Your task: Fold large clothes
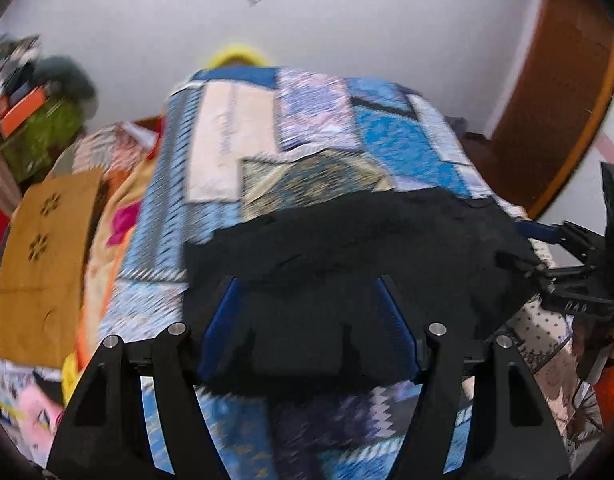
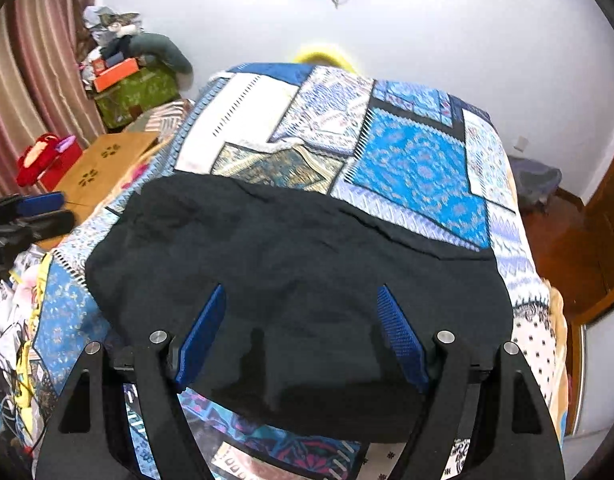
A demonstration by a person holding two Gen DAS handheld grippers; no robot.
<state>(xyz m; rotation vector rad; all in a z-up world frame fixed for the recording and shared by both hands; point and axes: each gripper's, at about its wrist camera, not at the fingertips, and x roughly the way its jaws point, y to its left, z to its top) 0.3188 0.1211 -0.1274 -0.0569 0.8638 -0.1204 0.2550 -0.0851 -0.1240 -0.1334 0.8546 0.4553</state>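
A black garment (image 1: 347,240) (image 2: 299,264) lies folded flat across the near end of a bed covered by a blue patchwork quilt (image 1: 399,144) (image 2: 419,160). My left gripper (image 1: 307,280) hovers over the garment's near-left part, jaws apart and nothing between the blue pads. My right gripper (image 2: 301,292) stands open over the garment's near edge, and no cloth is pinched. In the left wrist view the right gripper (image 1: 533,250) shows at the garment's right edge. The left gripper (image 2: 67,210) appears at the left edge of the right wrist view, beside the bed.
A wooden board with flower cut-outs (image 1: 43,260) (image 2: 103,160) lies left of the bed. Behind it are a green box with an orange box on top (image 2: 135,88), a red toy (image 2: 39,156) and curtains. A brown door (image 1: 555,100) stands at the right.
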